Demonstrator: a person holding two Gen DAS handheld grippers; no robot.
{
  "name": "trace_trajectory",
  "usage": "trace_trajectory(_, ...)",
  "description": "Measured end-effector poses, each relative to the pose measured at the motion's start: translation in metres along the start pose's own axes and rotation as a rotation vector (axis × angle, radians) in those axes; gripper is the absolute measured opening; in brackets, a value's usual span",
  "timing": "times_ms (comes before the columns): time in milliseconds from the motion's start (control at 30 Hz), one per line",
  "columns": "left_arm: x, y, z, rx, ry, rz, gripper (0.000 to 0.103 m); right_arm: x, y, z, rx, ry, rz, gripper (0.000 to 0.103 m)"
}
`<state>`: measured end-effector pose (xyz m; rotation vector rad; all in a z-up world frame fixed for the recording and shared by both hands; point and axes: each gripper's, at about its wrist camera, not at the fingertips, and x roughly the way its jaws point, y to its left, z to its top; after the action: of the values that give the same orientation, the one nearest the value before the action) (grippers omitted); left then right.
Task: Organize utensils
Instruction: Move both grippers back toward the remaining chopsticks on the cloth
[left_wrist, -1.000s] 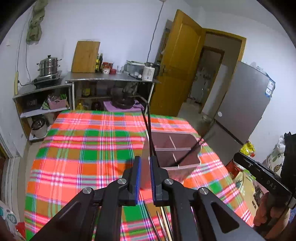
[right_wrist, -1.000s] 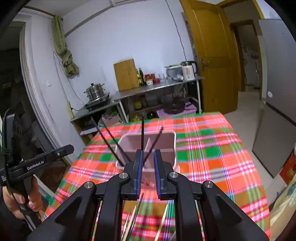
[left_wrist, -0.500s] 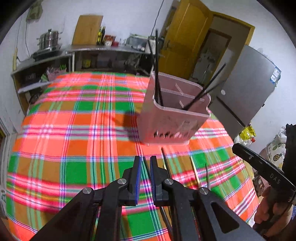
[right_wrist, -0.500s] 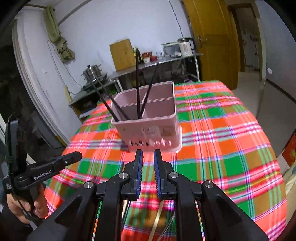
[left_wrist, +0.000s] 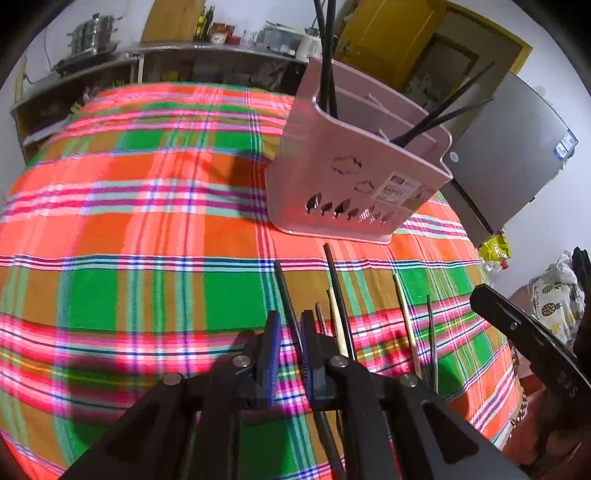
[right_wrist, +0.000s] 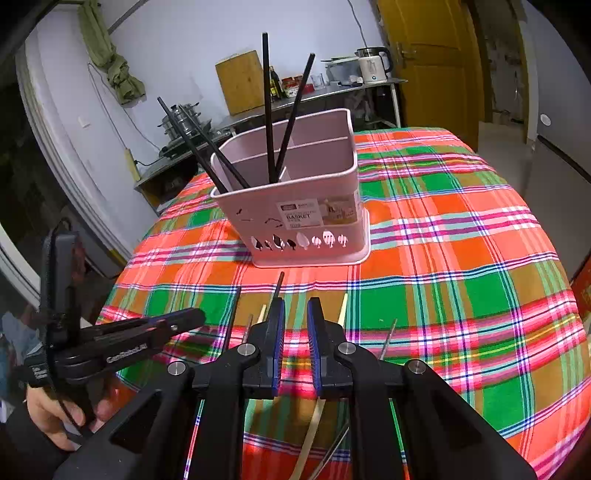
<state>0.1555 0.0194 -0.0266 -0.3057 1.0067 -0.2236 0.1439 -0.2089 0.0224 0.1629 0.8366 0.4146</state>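
Chopsticks (left_wrist: 338, 295) lie loose in a rough row on the plaid red, green and orange tablecloth (left_wrist: 147, 229), just in front of the pink plastic utensil basket (right_wrist: 295, 206); some are black, some pale wood, and at least one thin one looks metallic. Their near ends are cut off behind the gripper bodies in both views, so their count cannot be told for sure. Four more black chopsticks (right_wrist: 269, 110) stand tilted inside the basket, two in a left compartment and two against the middle divider; their lower ends are hidden by the wall.

The left gripper (left_wrist: 288, 332) hangs low over the cloth, its blue-lined jaws a narrow gap apart and just having been opening. A black chopstick runs through that gap, but whether the pads press it is hard to make out; they seem clear of it. The right gripper (right_wrist: 295, 314) is likewise only slightly parted, with bare cloth between the jaws and nothing held.

In the right wrist view a hand (right_wrist: 55, 417) grips the left tool's handle, partly cut off by the frame edge. Beyond the table, a steel counter (right_wrist: 332, 92) is blurred.
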Motion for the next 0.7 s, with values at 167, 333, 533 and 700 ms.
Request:
trace_trajectory(167, 0.015, -0.001, 0.003, -0.006, 0.019, 0.018, 0.02, 0.007, -0.003, -0.002, 0.006, 0.018, -0.004, 0.012)
trace_trajectory(333, 0.026, 0.0, 0.005, -0.008, 0.026, 0.056, 0.02, 0.013, -0.004, -0.003, 0.007, 0.031, -0.003, 0.012)
trace_trajectory(533, 0.033, -0.013, 0.004, 0.078, -0.001, 0.134, 0.01, 0.022, -0.002, -0.003, 0.002, 0.049, -0.005, 0.012)
trace_trajectory(700, 0.029, -0.008, 0.005, 0.084, -0.001, 0.14, 0.007, 0.037, 0.004, 0.0, -0.012, 0.076, -0.003, 0.012)
